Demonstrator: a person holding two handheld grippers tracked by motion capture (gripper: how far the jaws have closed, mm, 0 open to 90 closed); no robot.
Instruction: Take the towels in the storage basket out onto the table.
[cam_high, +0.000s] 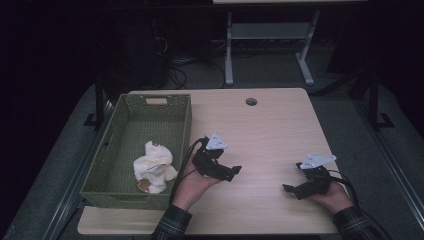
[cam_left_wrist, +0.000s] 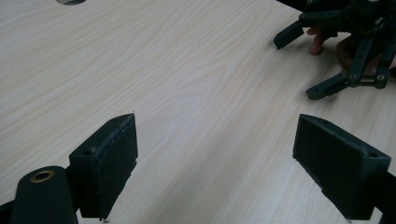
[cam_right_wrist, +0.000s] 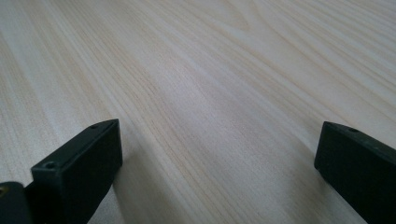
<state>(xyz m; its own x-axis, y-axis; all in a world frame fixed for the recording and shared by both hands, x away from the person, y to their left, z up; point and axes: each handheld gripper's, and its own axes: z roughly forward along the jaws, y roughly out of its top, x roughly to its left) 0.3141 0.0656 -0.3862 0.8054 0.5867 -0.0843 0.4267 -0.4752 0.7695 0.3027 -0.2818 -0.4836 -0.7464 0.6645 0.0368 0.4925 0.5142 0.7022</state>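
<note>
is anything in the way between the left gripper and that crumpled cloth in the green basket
Yes. The basket's right wall stands between the left gripper and the crumpled cloth. The gripper rests open on the table, so it would likely have to rise over the wall.

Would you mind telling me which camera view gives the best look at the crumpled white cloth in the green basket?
The high view shows it best: the white cloth lies bunched in the near end of the green basket, left of the left gripper. The left and right gripper views look across bare table, away from the basket, so they add nothing about the cloth.
</note>
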